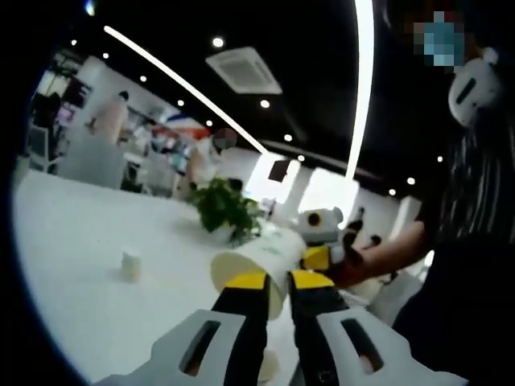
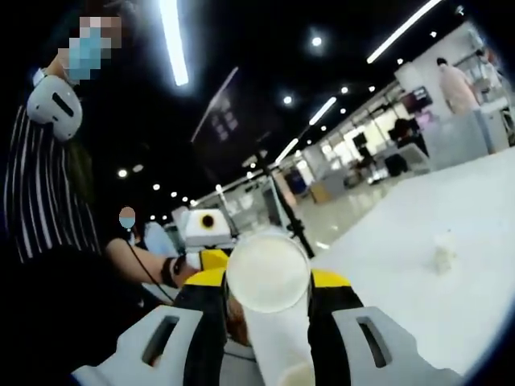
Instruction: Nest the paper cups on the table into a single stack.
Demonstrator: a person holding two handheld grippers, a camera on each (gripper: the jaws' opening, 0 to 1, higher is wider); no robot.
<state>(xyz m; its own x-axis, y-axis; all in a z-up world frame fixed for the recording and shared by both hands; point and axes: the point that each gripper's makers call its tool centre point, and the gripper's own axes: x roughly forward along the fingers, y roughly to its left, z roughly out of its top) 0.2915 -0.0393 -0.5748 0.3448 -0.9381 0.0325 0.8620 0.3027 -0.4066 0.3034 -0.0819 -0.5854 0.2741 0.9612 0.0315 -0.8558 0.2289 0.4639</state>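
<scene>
In the left gripper view a white paper cup with green print lies tilted, mouth toward the lower left. My left gripper is shut on its side with the yellow-tipped jaws. Just behind the cup's far end is the right gripper, held by a person's hand. In the right gripper view my right gripper is shut on a white paper cup whose round end faces the camera. The left gripper sits close behind that cup's left rim. I cannot tell whether these are two cups or one.
A white table spreads to the left, with a small white object standing on it, also seen as the small white object. A green potted plant stands at the table's far side. A person in a striped top is close by.
</scene>
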